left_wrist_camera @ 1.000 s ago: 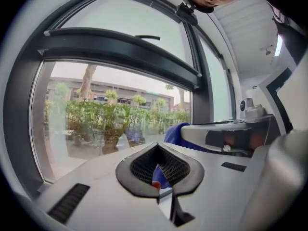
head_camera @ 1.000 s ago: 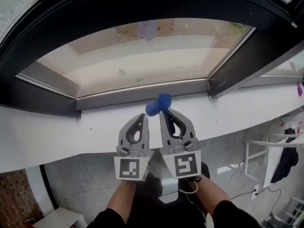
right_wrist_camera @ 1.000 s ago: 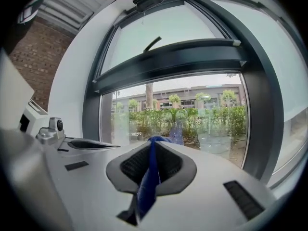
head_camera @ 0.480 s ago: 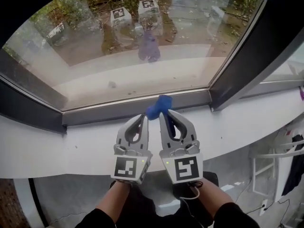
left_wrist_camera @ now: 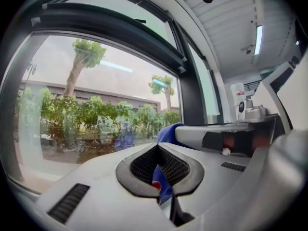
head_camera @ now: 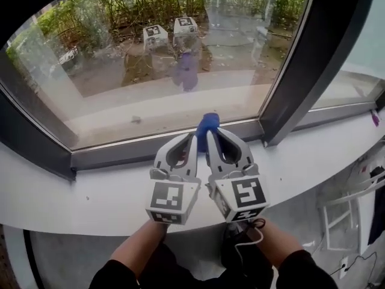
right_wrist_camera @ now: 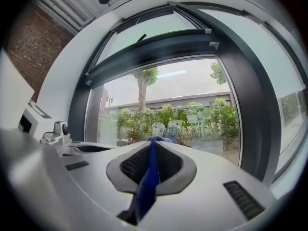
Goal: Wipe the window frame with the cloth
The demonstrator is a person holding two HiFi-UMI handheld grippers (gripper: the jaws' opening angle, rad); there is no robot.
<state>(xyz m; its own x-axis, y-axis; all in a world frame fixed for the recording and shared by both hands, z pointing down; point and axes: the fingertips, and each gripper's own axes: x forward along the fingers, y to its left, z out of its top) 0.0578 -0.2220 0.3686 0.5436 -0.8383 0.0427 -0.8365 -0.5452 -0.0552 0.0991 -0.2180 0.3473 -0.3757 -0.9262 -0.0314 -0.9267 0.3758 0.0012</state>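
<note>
Both left gripper (head_camera: 191, 141) and right gripper (head_camera: 213, 138), fingers clamped on the cloth (head_camera: 208, 124), have risen slightly.

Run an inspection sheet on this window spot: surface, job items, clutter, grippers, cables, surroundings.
Surface: white window sill, bare apart from a few small specks.
Job's things: dark grey window frame around the glass pane; blue cloth bunched at the frame's bottom rail, contact cannot be told.
Clutter: one small purple item at the sill's far right, too small to identify.
Grippers: left gripper and right gripper side by side, both shut on the cloth.
Cables: white cable looped at the right wrist; thin cables on the floor.
Surroundings: green bushes outside; white rack below right.
</note>
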